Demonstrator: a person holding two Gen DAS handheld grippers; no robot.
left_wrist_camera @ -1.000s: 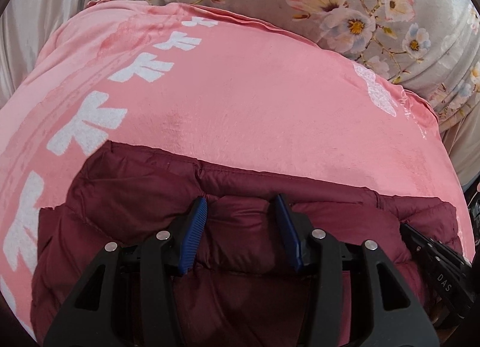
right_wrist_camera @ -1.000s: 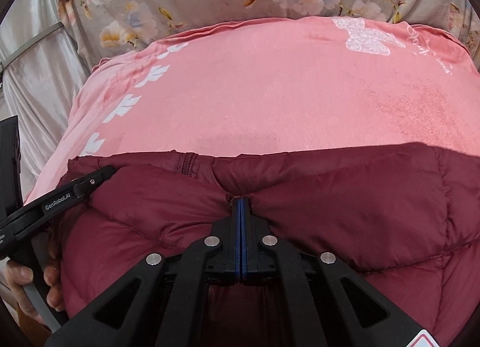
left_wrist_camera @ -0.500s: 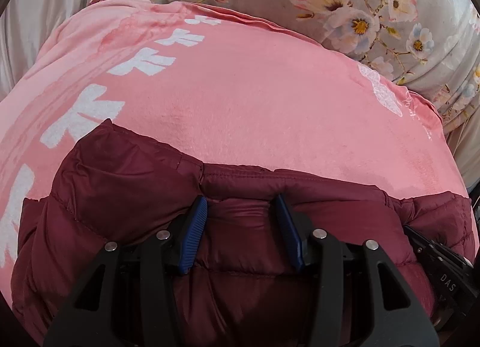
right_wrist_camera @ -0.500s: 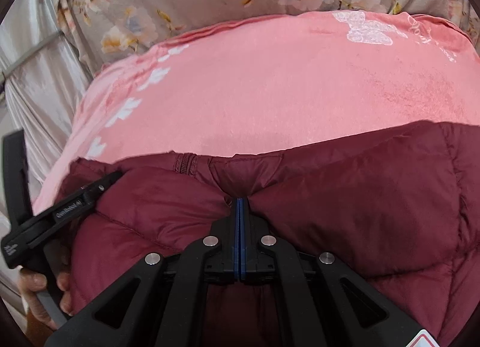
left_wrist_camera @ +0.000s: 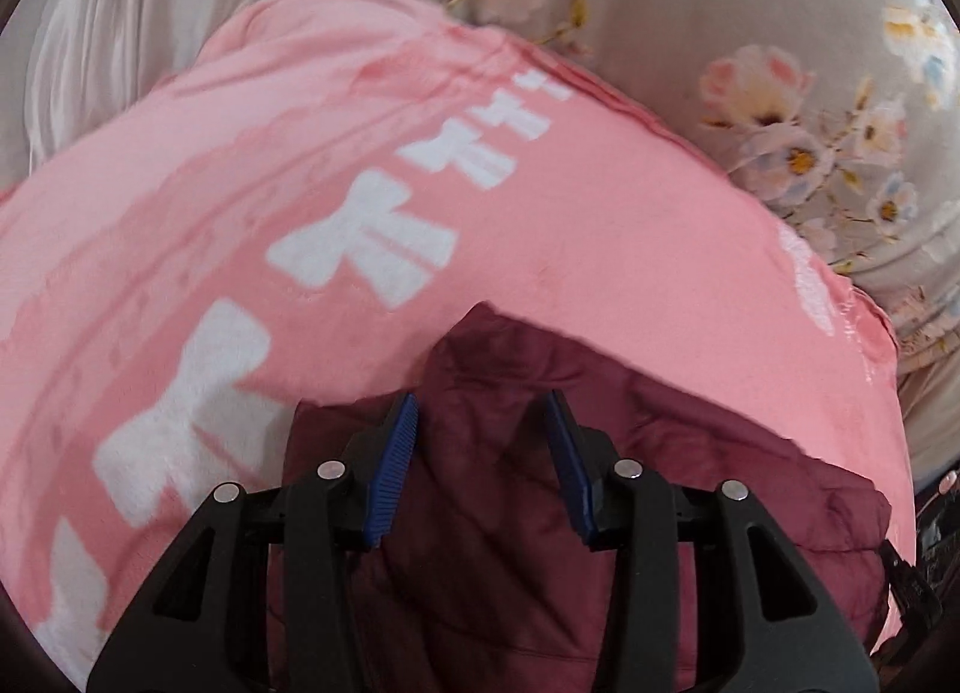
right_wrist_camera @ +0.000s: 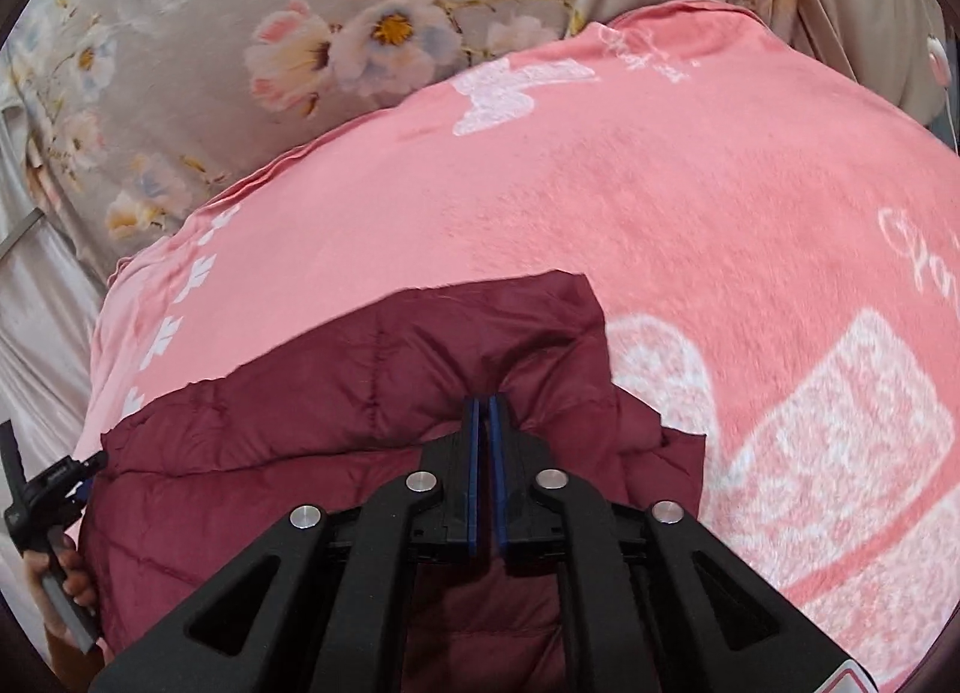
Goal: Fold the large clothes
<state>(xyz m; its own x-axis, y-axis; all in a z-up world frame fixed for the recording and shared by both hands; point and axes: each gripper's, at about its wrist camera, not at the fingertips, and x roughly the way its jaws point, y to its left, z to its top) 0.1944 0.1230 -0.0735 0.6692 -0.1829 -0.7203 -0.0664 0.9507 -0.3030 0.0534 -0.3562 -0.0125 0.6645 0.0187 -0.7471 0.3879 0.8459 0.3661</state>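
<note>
Left wrist view: the left tongs (left_wrist_camera: 480, 453) sit about half open, a thick bunch of a dark maroon quilted jacket (left_wrist_camera: 690, 483) filling the gap between the blue pads (left_wrist_camera: 396, 471). The jaws have just been closing a little on it; the pads seem to press the fabric, though blur makes firm contact hard to confirm. The jacket lies on a pink blanket (left_wrist_camera: 540, 201) with white bow prints, spread over a floral bed sheet (left_wrist_camera: 780, 33).

Right wrist view: the right tongs (right_wrist_camera: 483, 423) are clamped nearly flat on a thin pinch of the jacket's edge, near its far corner. The left tongs and the holding hand (right_wrist_camera: 60, 585) appear at the far left.

Risks, as I judge them: the slick padded fabric could slip out of the looser left hold, and uneven pulling between the two hands could skew the fold or drag the blanket.
</note>
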